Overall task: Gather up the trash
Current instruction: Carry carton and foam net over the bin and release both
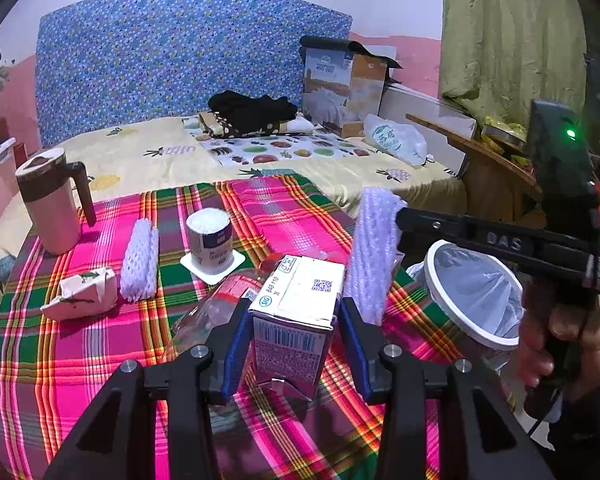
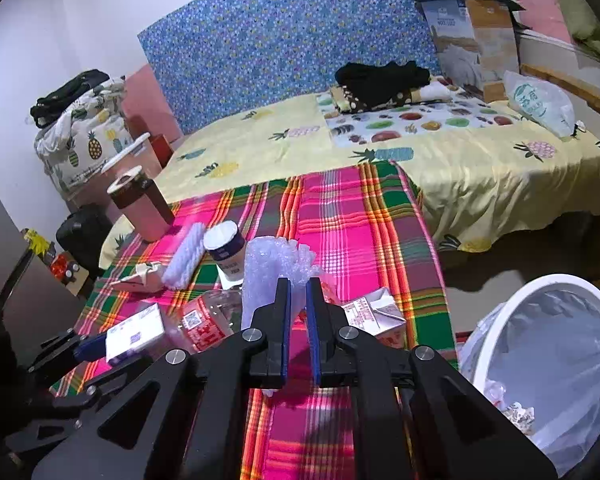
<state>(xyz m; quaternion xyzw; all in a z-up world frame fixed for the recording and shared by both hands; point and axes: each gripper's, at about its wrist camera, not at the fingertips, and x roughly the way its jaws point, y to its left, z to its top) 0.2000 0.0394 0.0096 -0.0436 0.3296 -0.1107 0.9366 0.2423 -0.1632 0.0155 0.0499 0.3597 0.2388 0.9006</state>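
your left tool (image 1: pixel 294 326) grips a milk carton (image 1: pixel 296 312) between its blue pads, the carton standing tilted with its long axis running away from you and its top face showing. your right tool (image 2: pixel 298 292) is clenched on a strip of lilac foam netting (image 2: pixel 274 268), which stands upright with its long axis vertical, lifted off the plaid cloth (image 2: pixel 340 216). just right of that tool, beyond the surface's right edge, the white trash bin (image 2: pixel 540 360) gapes with its liner in place and scraps at the bottom. a crushed plastic bottle (image 2: pixel 208 320) lies just left of your right tool, and a flattened pink carton (image 2: pixel 374 312) lies just right of it. farther on, a second foam netting roll (image 1: pixel 140 262) lies with its long axis pointing away, beside a paper cup (image 1: pixel 210 240) on a square lid; a crumpled carton (image 1: pixel 82 294) sits left of it. the pink jug (image 1: pixel 50 200) stands at the far left corner. the middle and far right of the cloth lie open. the bed (image 2: pixel 460 168) runs behind.
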